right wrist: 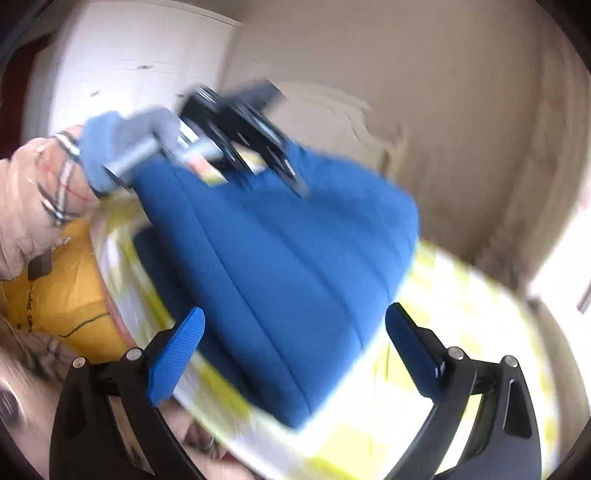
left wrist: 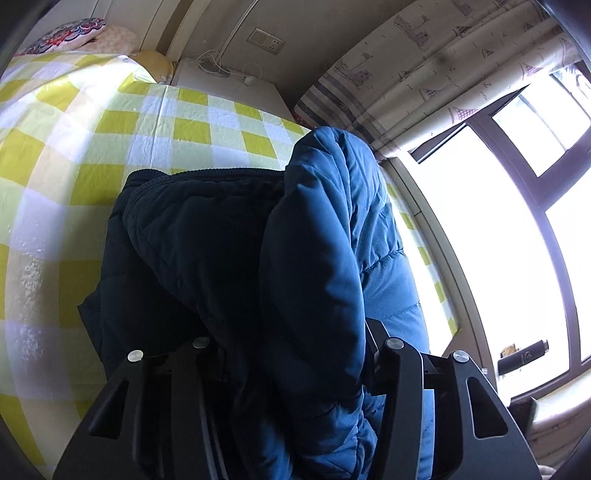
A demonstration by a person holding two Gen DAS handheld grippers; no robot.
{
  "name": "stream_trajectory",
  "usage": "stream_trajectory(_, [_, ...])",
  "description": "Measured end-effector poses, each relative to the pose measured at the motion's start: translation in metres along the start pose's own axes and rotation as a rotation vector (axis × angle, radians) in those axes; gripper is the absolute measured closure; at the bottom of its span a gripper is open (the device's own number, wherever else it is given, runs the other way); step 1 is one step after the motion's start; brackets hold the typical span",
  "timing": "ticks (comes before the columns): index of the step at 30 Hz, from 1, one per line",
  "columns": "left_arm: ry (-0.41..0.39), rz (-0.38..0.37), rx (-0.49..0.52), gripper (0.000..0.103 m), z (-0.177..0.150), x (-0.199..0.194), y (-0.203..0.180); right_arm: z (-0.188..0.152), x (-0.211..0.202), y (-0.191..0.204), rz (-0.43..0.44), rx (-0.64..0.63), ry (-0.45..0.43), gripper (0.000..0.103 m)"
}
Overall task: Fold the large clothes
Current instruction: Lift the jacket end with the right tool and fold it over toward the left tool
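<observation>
- On the yellow-and-white checked bedsheet (left wrist: 155, 122), a blue quilted puffer jacket (left wrist: 229, 266) is seen lying, partly bunched and lifted at its near end.
- In the left wrist view, a thick fold of the jacket is gathered between the arms of the left gripper (left wrist: 295, 369); the fingertips are buried under the fabric, and the gripper is clamped on that fold.
- In the right wrist view, which is motion-blurred, the jacket (right wrist: 280, 273) is shown as a broad blue panel raised at its far edge, where the left gripper (right wrist: 258, 147) is attached to it.
- The left gripper's handle is held by a hand in a grey-blue glove (right wrist: 122, 144).
- The right gripper (right wrist: 295, 354) is positioned at the near edge of the jacket with its blue pads (right wrist: 177, 358) spread wide apart; nothing is held between them.
- A pillow with a red and blue pattern (left wrist: 70, 35) is located at the far end of the bed.
- A printed curtain (left wrist: 424, 70) and a bright window (left wrist: 491, 236) are located to the right of the bed in the left wrist view.
- A wall socket plate (left wrist: 266, 41) is mounted above a white bedside unit (left wrist: 229, 83).
</observation>
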State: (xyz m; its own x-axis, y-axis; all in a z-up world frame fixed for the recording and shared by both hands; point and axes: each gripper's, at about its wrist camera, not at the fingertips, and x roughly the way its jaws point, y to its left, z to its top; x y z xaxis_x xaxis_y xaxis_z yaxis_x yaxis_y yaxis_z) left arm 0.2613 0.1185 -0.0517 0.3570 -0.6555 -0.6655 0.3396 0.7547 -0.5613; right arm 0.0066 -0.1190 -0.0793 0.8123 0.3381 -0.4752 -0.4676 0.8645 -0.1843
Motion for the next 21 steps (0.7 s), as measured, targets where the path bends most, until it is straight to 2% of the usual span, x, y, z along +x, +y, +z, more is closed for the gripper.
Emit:
stream_trajectory(3, [-0.002,-0.001,-0.003,0.054,-0.001,0.005,0.002,-0.009,0.005,-0.006,-0.008,0.035,0.028,0.006])
stream_trajectory(6, [0.002,-0.004,-0.025,0.043,-0.002,0.003,0.014,-0.010,0.015,0.008,-0.005,-0.029,0.043,0.006])
stream_trajectory(8, [0.012,-0.006,-0.042,0.036,-0.009,0.004,0.021,-0.010,0.029,0.018,-0.060,-0.077,0.073,0.007])
stream_trajectory(12, [0.033,-0.067,-0.096,0.034,-0.008,0.015,0.028,-0.008,0.029,0.013,-0.107,-0.056,0.077,0.007])
stream_trajectory(14, [0.017,-0.061,-0.076,0.043,-0.009,0.012,0.027,-0.008,0.030,0.016,-0.135,-0.083,0.077,0.005])
stream_trajectory(16, [-0.023,-0.011,0.006,0.063,-0.014,0.006,0.008,-0.008,0.034,0.020,-0.168,-0.109,0.087,0.003])
stream_trajectory(18, [-0.065,0.065,0.106,0.072,-0.018,-0.001,-0.019,-0.010,0.048,0.019,-0.158,-0.114,0.142,0.003])
stream_trajectory(21, [-0.104,0.105,0.191,0.079,-0.018,-0.019,-0.045,-0.012,0.057,0.010,-0.117,-0.054,0.164,0.003])
